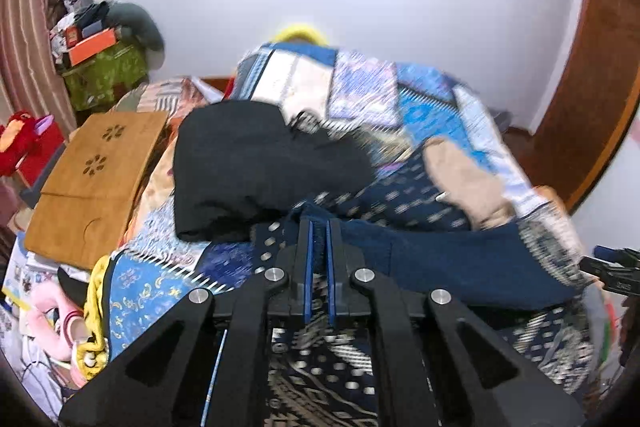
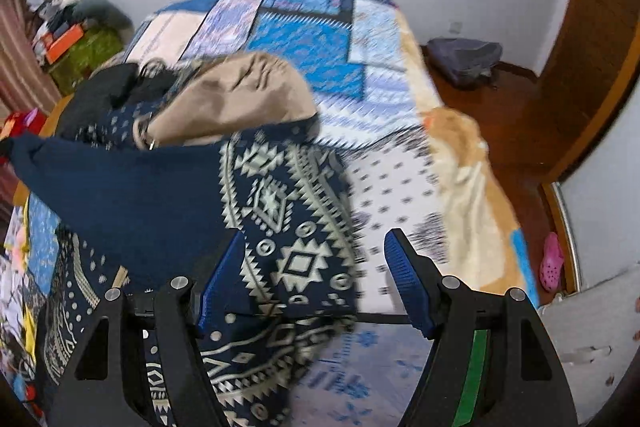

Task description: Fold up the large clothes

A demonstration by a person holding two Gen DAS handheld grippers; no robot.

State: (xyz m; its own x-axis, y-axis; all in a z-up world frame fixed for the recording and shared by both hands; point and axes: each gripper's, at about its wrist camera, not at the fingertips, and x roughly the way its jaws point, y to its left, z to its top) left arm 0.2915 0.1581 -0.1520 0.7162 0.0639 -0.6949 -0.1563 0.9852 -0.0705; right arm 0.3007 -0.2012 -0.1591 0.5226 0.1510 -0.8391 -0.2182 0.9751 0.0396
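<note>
While lying across the patchwork bedspread [image 2: 320,39], the navy patterned garment [image 2: 280,211] is being pinched at its plain edge by the left gripper [image 1: 319,227]; the right gripper [image 2: 316,263] is hanging spread over it, holding nothing.

1. Far right of my bed cover [image 2: 320,39]: flat and bare, free passage.
2. Far left: black garment [image 1: 248,167] and tan garment [image 2: 236,99] heaped, blocking.
3. Left edge: wooden board [image 1: 96,183], obstructing.
4. Near: patterned navy garment [image 2: 296,227] spread under my right gripper [image 2: 316,259].
</note>
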